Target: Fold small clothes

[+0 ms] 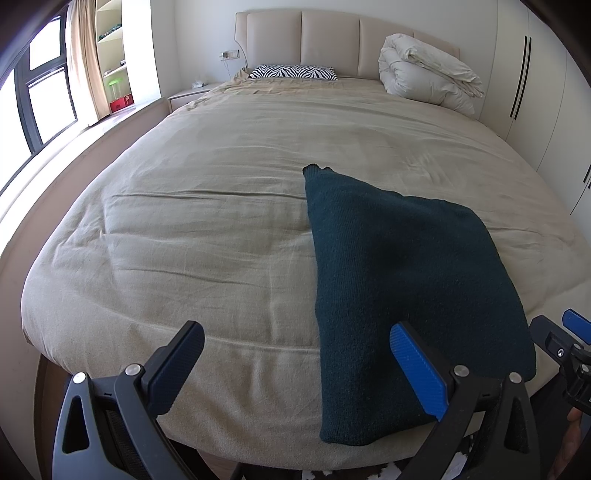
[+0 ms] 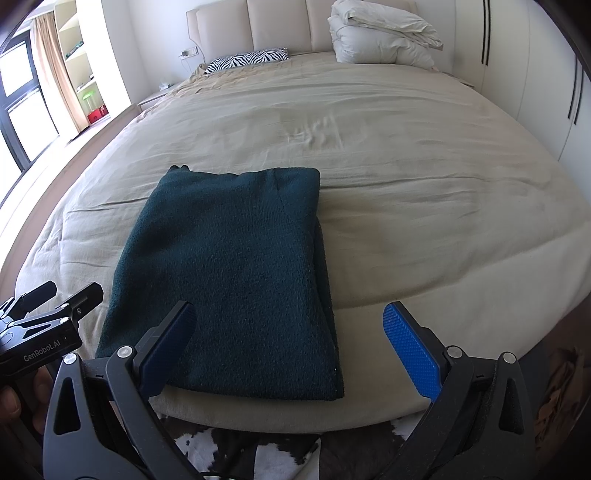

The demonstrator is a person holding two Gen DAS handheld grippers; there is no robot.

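A dark green knitted garment lies folded into a flat rectangle on the beige bed, close to the foot edge, with a zebra-print pillow and a bundled white duvet far off by the headboard. The left gripper hangs just off the foot of the bed with its fingers spread wide and empty, its blue-padded finger over the garment's near corner and its other finger over bare cover. The right gripper is likewise wide apart and holding nothing, one finger over the garment's near left part, the other beside it over the bare bed
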